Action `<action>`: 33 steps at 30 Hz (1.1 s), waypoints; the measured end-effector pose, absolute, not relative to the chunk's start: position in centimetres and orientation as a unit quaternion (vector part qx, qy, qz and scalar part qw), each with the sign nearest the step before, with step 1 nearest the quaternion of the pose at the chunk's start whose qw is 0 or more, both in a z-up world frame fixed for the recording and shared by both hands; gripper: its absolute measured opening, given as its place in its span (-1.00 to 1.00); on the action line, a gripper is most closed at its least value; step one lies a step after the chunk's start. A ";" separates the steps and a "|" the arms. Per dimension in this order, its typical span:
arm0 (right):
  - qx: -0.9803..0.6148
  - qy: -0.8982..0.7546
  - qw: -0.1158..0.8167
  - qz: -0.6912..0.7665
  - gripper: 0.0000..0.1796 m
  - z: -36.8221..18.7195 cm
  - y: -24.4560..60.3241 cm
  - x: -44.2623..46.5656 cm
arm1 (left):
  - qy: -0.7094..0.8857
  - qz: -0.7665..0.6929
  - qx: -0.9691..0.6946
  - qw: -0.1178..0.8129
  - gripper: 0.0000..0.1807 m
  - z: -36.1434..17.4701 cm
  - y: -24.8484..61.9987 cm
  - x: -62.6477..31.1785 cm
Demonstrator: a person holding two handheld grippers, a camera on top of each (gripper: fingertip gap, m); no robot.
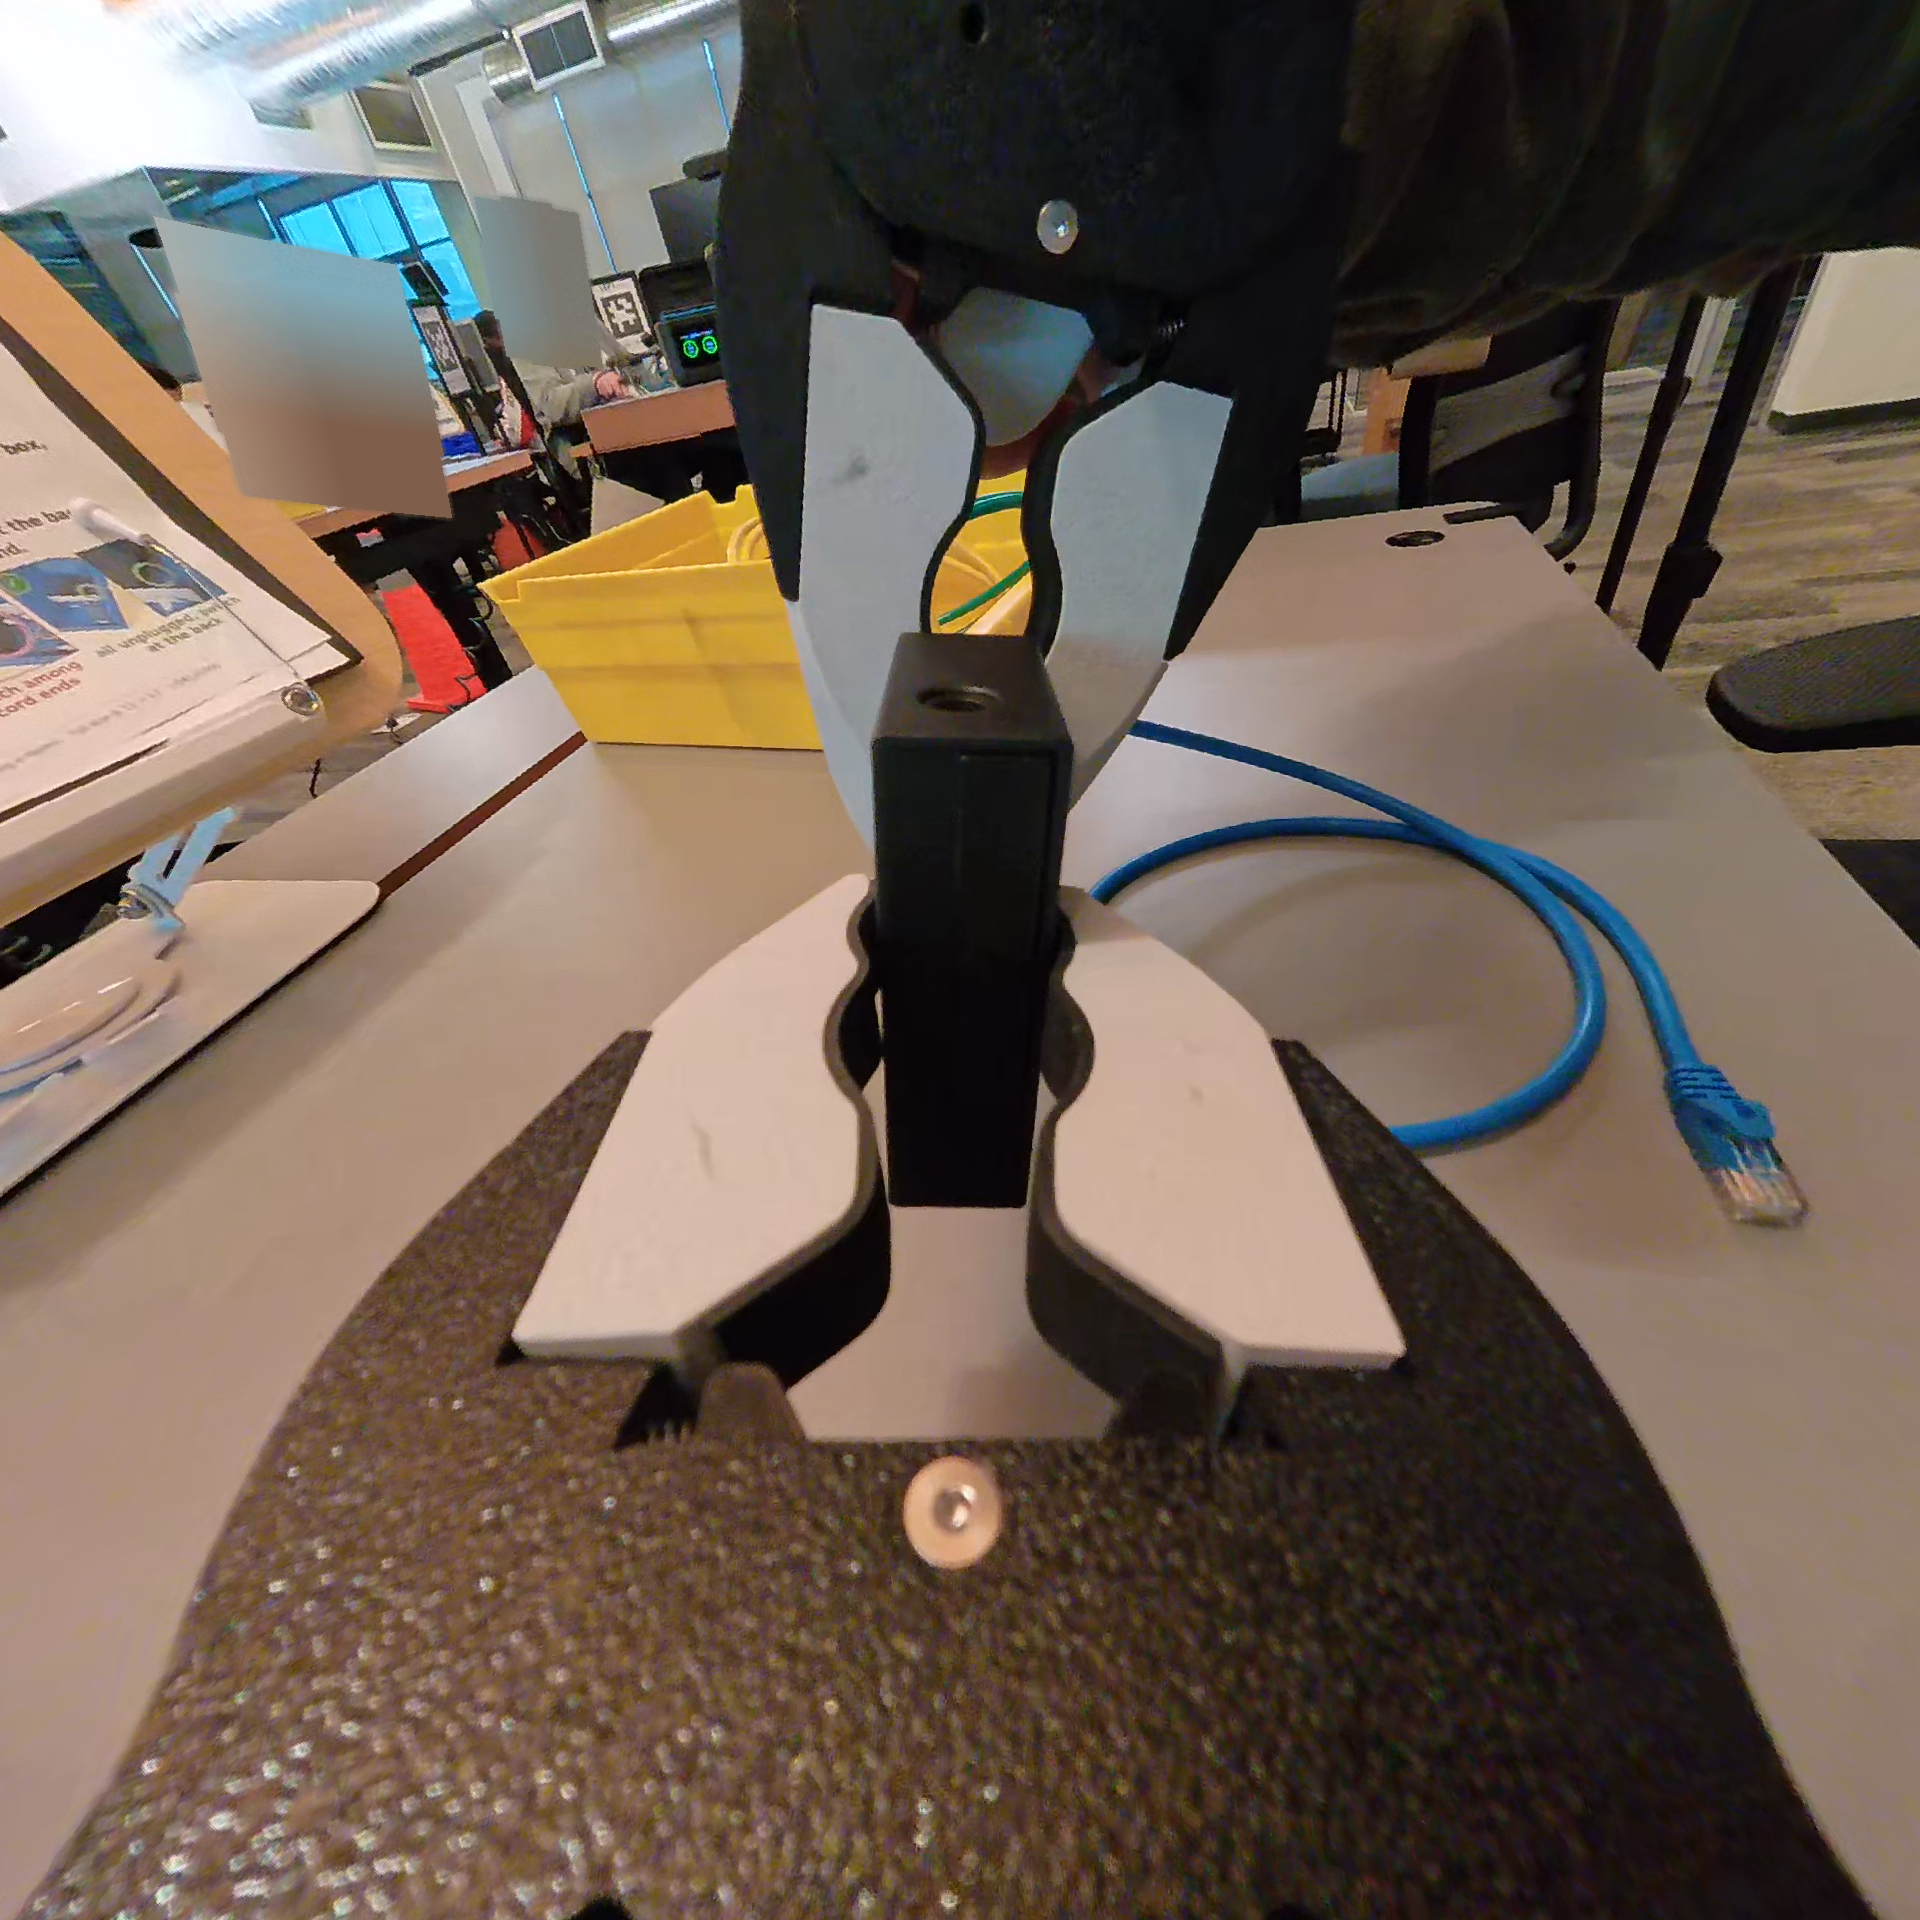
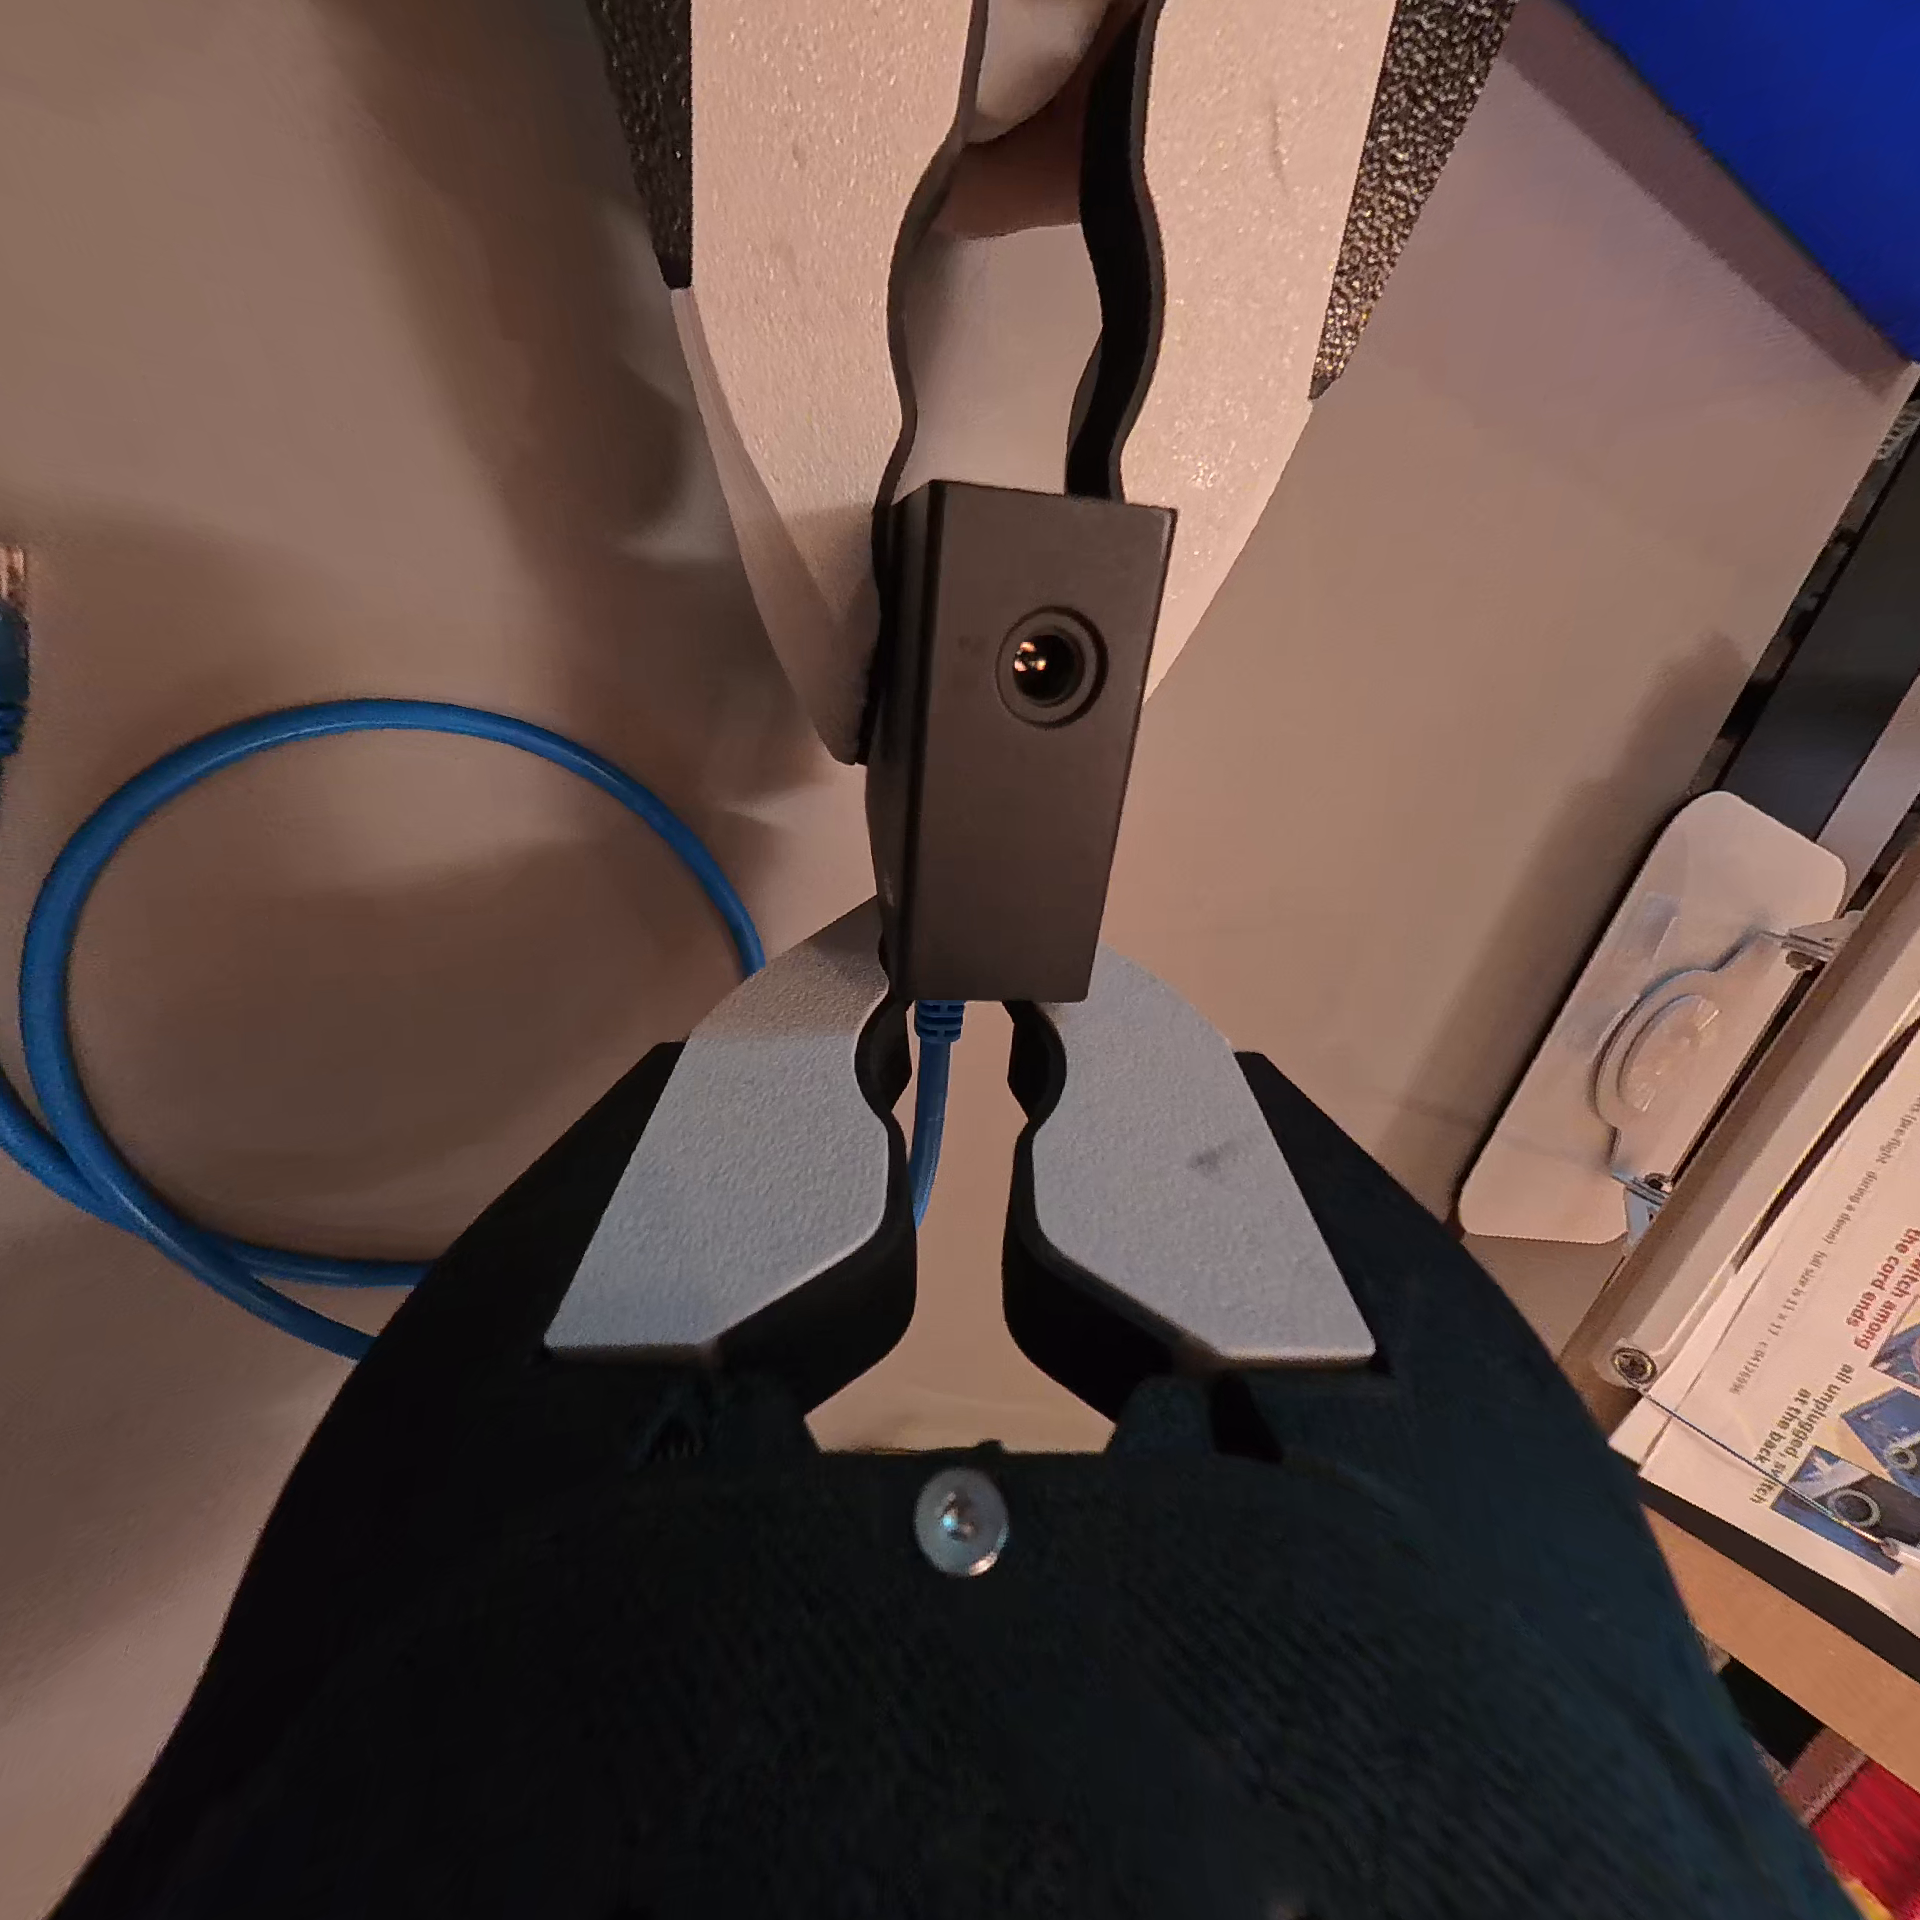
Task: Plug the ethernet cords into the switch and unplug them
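Observation:
The switch [image 1: 971, 810] is a small black box with a round power socket on its end [image 2: 1044, 665]. My left gripper [image 1: 966, 935] is shut on its sides and holds it above the grey table [image 1: 520, 1039]. My right gripper [image 2: 951, 997] faces it end-on, its jaws a little apart. The blue ethernet cord [image 2: 364, 727] runs up through that gap, and its boot [image 2: 938, 1023] meets the switch's hidden side. The cord loops on the table [image 1: 1558, 935], and its free plug [image 1: 1756, 1179] lies loose. The right gripper also shows in the left wrist view [image 1: 992, 623].
A yellow bin [image 1: 644, 644] with more cords stands at the far table edge. An instruction sheet on a wooden stand [image 1: 135, 644] sits to the left and also shows in the right wrist view [image 2: 1818, 1299]. People sit at desks behind. Black chair parts [image 1: 1818, 686] are off the right edge.

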State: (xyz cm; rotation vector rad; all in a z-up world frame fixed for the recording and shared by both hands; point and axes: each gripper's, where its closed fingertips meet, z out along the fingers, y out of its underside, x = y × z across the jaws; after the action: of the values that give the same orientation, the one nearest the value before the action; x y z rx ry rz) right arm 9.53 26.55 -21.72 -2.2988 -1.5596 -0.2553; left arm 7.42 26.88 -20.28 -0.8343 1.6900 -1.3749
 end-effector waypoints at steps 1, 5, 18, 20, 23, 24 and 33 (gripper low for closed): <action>-0.811 -0.551 0.176 -0.087 -0.84 -21.8 26.5 9.5 | 0.667 -0.542 -0.328 0.393 -0.70 -20.3 26.9 7.4; -0.816 -0.544 0.174 -0.083 -0.84 -22.1 26.2 9.5 | 0.673 -0.541 -0.322 0.389 -0.70 -20.6 26.6 7.4; -0.811 -0.558 0.138 -0.106 -0.84 -22.2 26.2 10.5 | 0.680 -0.514 -0.343 0.394 -0.70 -21.1 26.6 8.0; -0.811 -0.558 0.144 -0.107 -0.84 -22.0 26.3 10.5 | 0.672 -0.524 -0.350 0.389 -0.70 -21.0 26.8 8.0; -0.810 -0.559 0.138 -0.105 -0.84 -21.9 26.4 10.5 | 0.662 -0.536 -0.366 0.376 -0.70 -20.9 26.9 8.1; -0.812 -0.558 0.140 -0.100 -0.83 -21.8 26.4 10.5 | 0.657 -0.543 -0.370 0.370 -0.70 -20.8 26.9 8.1; -0.830 -0.542 0.110 -0.073 -0.84 -21.4 26.4 11.2 | 0.663 -0.506 -0.370 0.410 -0.70 -20.5 26.8 8.7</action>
State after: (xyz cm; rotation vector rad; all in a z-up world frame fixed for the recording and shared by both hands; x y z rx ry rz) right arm 11.16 26.42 -21.36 -2.4380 -1.5942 -0.2146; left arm 8.66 26.81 -20.49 -0.9308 1.6695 -1.2735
